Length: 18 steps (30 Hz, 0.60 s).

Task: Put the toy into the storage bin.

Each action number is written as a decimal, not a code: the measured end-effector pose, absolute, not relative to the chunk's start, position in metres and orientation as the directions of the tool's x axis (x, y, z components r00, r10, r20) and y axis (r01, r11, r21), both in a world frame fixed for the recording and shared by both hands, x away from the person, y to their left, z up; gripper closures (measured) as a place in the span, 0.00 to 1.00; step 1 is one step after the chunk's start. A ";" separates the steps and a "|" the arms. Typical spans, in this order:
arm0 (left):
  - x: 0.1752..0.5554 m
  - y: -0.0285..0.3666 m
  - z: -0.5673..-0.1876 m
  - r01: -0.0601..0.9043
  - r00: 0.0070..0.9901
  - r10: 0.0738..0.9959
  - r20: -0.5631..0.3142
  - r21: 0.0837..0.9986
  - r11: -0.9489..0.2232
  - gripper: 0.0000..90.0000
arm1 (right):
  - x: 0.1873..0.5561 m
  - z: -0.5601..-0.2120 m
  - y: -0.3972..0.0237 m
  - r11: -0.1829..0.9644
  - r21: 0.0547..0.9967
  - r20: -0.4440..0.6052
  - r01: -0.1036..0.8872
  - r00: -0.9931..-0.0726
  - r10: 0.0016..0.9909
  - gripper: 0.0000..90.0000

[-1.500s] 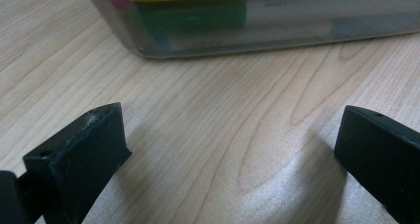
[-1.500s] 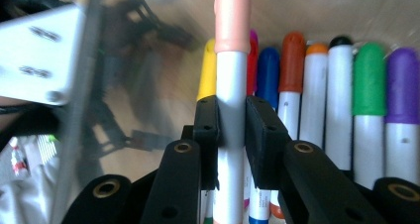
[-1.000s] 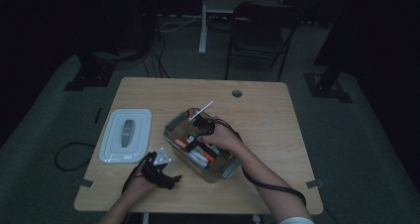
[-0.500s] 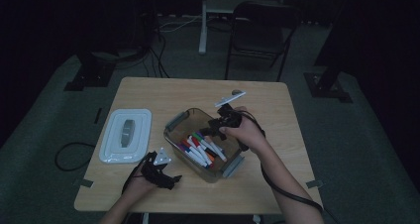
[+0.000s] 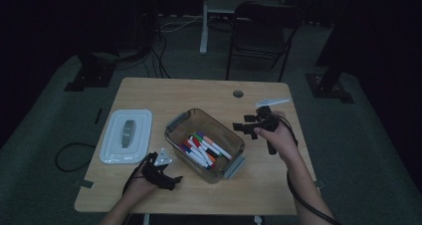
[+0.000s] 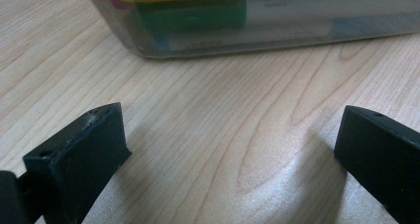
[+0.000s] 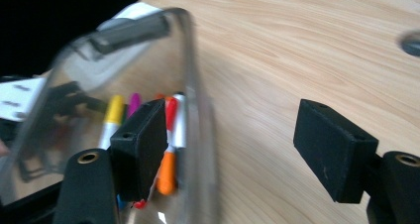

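Standing on the tabletop (image 5: 209, 93), the clear bin (image 5: 204, 144) holds the coloured markers (image 5: 203, 149) between both hands. The right gripper (image 5: 246, 128), just beside the bin's right wall, has just been opening its fingers, nothing between them. The left gripper (image 5: 166, 177) rests near the bin's front corner, fingers wide apart and empty.

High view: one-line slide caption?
Right tongs open beside clear bin of markers; left tongs rest on table.
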<state>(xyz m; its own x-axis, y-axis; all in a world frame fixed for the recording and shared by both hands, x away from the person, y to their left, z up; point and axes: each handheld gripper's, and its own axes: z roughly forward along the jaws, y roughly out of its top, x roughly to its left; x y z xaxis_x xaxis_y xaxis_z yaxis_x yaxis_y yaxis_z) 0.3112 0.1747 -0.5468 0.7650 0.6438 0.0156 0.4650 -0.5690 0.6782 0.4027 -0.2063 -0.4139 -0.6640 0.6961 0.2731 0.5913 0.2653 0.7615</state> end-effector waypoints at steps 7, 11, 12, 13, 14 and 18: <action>0.311 0.175 -0.547 0.463 0.766 0.642 0.018 0.677 -0.572 0.00 | 0.400 -0.442 -0.234 0.216 0.752 0.266 0.622 -0.586 0.765 0.30; 0.311 0.175 -0.547 0.464 0.766 0.642 0.018 0.676 -0.572 0.00 | 0.398 -0.462 -0.245 0.185 0.750 0.252 0.635 -0.533 0.808 0.30; 0.311 0.175 -0.547 0.463 0.766 0.642 0.018 0.677 -0.572 0.00 | 0.397 -0.467 -0.246 0.183 0.750 0.241 0.636 -0.520 0.820 0.30; 0.311 0.175 -0.547 0.464 0.766 0.642 0.018 0.677 -0.572 0.00 | 0.397 -0.472 -0.248 0.183 0.748 0.229 0.637 -0.507 0.831 0.30; 0.311 0.175 -0.547 0.464 0.766 0.643 0.018 0.677 -0.572 0.00 | 0.396 -0.477 -0.249 0.185 0.748 0.221 0.638 -0.502 0.836 0.30; 0.311 0.175 -0.547 0.462 0.767 0.642 0.019 0.677 -0.573 0.00 | 0.393 -0.499 -0.249 0.199 0.737 0.190 0.646 -0.481 0.856 0.29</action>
